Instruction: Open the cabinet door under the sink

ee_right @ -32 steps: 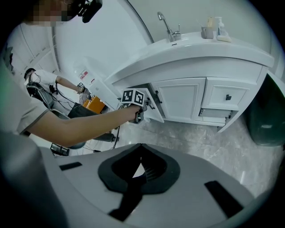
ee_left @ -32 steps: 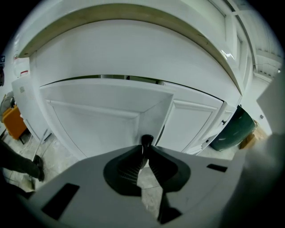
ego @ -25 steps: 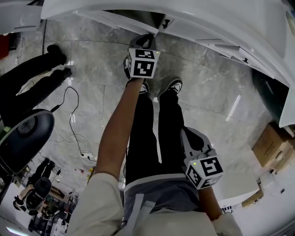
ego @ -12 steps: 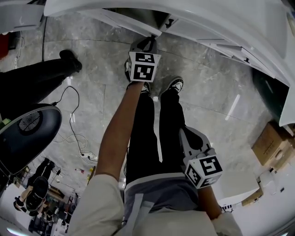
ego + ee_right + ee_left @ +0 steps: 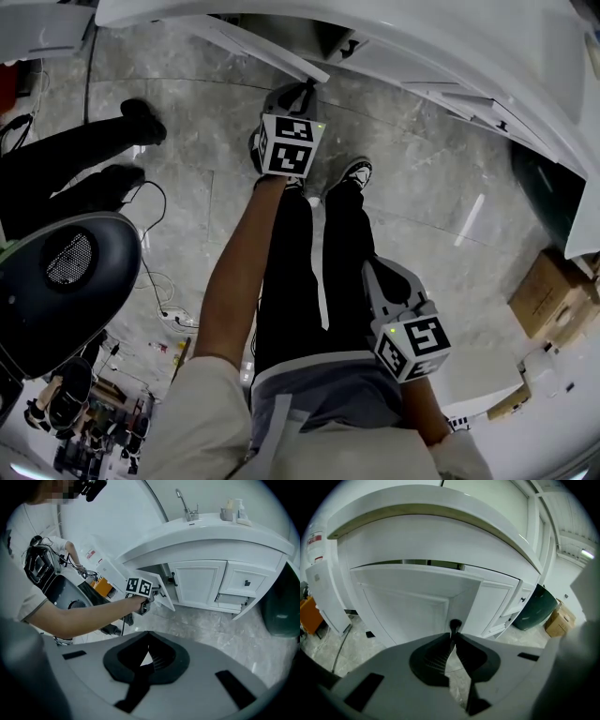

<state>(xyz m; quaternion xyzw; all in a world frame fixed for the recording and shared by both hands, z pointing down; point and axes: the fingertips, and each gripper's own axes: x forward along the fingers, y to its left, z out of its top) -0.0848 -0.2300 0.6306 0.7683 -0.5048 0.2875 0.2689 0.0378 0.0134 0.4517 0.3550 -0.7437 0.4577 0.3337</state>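
The white cabinet door under the sink stands partly swung out; in the head view its edge juts from under the counter. My left gripper is shut on the door's small black knob. From above, the left gripper is at arm's length against the door edge, its marker cube just behind it. In the right gripper view the door angles outward beside that cube. My right gripper is shut on nothing and hangs low by my hip, far from the cabinet.
Closed white doors and drawers fill the cabinet to the right, with a dark green bin beyond. A bystander's legs, floor cables and a round black device are at left. Cardboard boxes sit at right.
The left gripper has drawn back toward me with the knob, and the door has swung further out. The bystander's legs shifted at left. The right gripper has stayed put.
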